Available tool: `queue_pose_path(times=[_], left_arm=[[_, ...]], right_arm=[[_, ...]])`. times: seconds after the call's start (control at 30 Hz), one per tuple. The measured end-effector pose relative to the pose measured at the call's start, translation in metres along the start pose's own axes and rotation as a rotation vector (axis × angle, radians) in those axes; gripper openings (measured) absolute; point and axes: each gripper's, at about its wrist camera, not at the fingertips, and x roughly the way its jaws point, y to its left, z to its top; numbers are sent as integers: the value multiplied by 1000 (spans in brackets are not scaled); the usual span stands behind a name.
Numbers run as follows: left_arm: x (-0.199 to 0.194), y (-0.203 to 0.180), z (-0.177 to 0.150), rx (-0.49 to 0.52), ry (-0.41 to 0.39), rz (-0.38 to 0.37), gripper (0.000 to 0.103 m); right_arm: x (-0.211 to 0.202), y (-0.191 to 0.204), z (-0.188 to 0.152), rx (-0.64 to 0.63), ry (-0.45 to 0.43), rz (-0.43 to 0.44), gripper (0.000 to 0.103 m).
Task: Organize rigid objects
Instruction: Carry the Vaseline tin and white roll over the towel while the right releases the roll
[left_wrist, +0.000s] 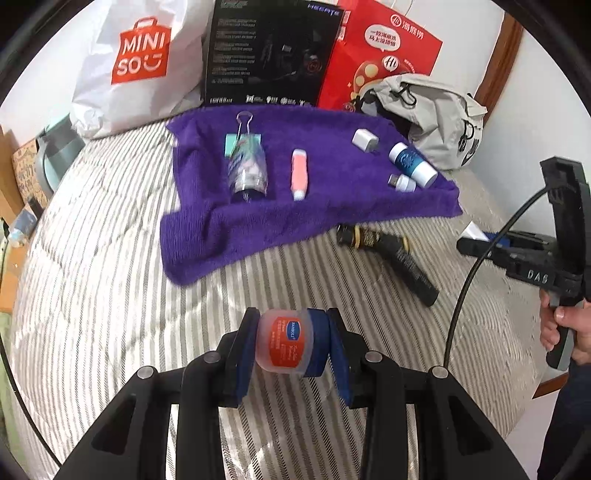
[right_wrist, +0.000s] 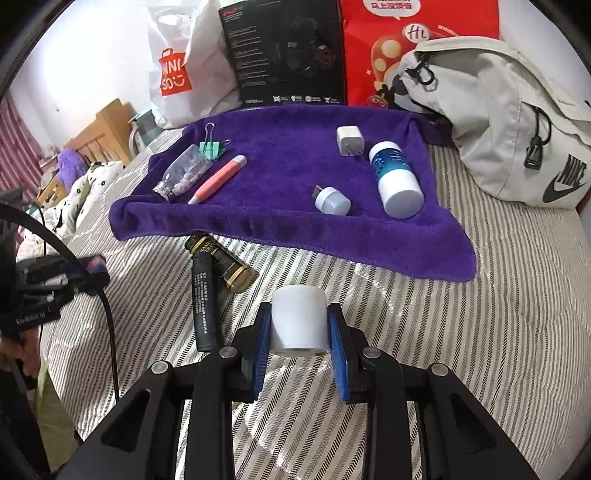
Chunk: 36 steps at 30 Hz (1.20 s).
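Observation:
My left gripper (left_wrist: 290, 345) is shut on a small jar (left_wrist: 284, 343) with an orange label and a blue lid, held above the striped bedding. My right gripper (right_wrist: 298, 325) is shut on a white roll (right_wrist: 300, 319). Ahead lies a purple towel (right_wrist: 280, 225) holding a clear bottle (right_wrist: 184, 171), a green binder clip (right_wrist: 212, 147), a pink pen-like stick (right_wrist: 219, 179), a white charger plug (right_wrist: 349, 140), a small white USB light (right_wrist: 332, 201) and a blue-and-white bottle (right_wrist: 393, 177). Two dark tubes (right_wrist: 212, 284) rest on the bedding in front of the towel.
Behind the towel stand a white shopping bag (left_wrist: 129, 62), a black box (left_wrist: 269, 51) and a red paper bag (left_wrist: 384, 55). A beige backpack (right_wrist: 509, 125) lies at the right. The other gripper (left_wrist: 546, 258), in a hand, shows at the right of the left wrist view.

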Motion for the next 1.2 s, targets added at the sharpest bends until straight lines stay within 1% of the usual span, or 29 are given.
queue_pose_path(times=[0.13,0.2,0.27,0.37,0.57,0.67,0.8,0.87,1.07,1.2], left_arm=[[-5,-5,17,16,-17,6,34],[-5,-6,28,17,-23,-2,34],[-4,-7,37,19,-30,-8,34],[-1,-9,49,22,-30,-15,34],[8,-6,64,13,-32,-26,34],[10,-1,66,3,-33,-27,34],[11,6,71,-4,-35,-26,34],[13,11,73,-13,-34,-19,34],[15,28,76,-38,-37,-12,34],[14,34,79,-38,-46,10,34]], right_arm=[[-2,1,7,-7,-6,12,29],[-3,-1,14,-3,0,16,29],[-5,-3,21,0,-19,23,29],[-6,-7,31,4,-25,27,29],[0,-15,62,6,-37,34,29],[12,-20,82,14,-33,20,29],[36,-25,107,8,-15,-27,29],[48,-26,115,10,-2,-17,29],[84,-22,129,-17,53,-55,29],[98,-18,131,-33,76,-68,29]])
